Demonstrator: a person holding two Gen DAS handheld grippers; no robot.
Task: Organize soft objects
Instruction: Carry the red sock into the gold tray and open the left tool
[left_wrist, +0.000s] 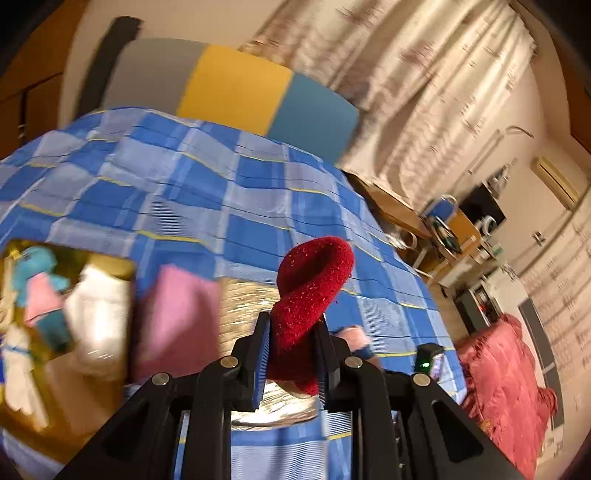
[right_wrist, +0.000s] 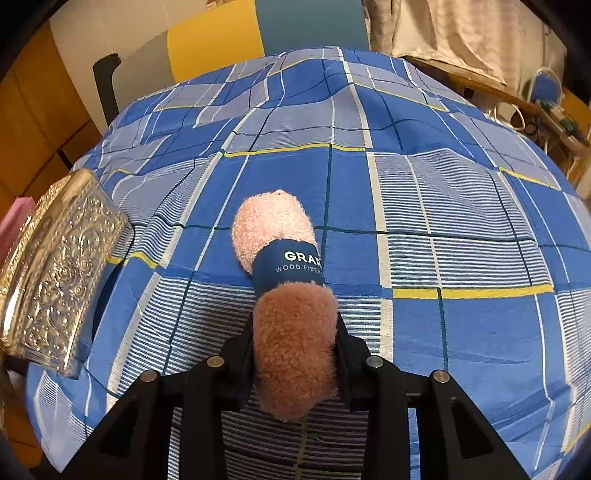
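Observation:
My left gripper (left_wrist: 291, 332) is shut on a fuzzy red sock (left_wrist: 310, 288), which sticks up above the blue plaid bedsheet (left_wrist: 184, 192); this view is blurred. Down to the left, a yellow box (left_wrist: 110, 266) holds several soft items: a white cloth (left_wrist: 99, 317) and teal and pink pieces (left_wrist: 40, 288). A pink folded cloth (left_wrist: 177, 317) stands beside it. My right gripper (right_wrist: 295, 332) is shut on a fluffy pink towel roll (right_wrist: 291, 343) with a dark blue paper band (right_wrist: 288, 266). The roll's far end rests on the sheet.
A silver embossed box (right_wrist: 62, 280) lies at the bed's left edge, beside the pink cloth. A grey, yellow and blue headboard (left_wrist: 236, 92) stands behind the bed. A red cushion (left_wrist: 509, 387) and a cluttered desk (left_wrist: 443, 229) lie off the right side.

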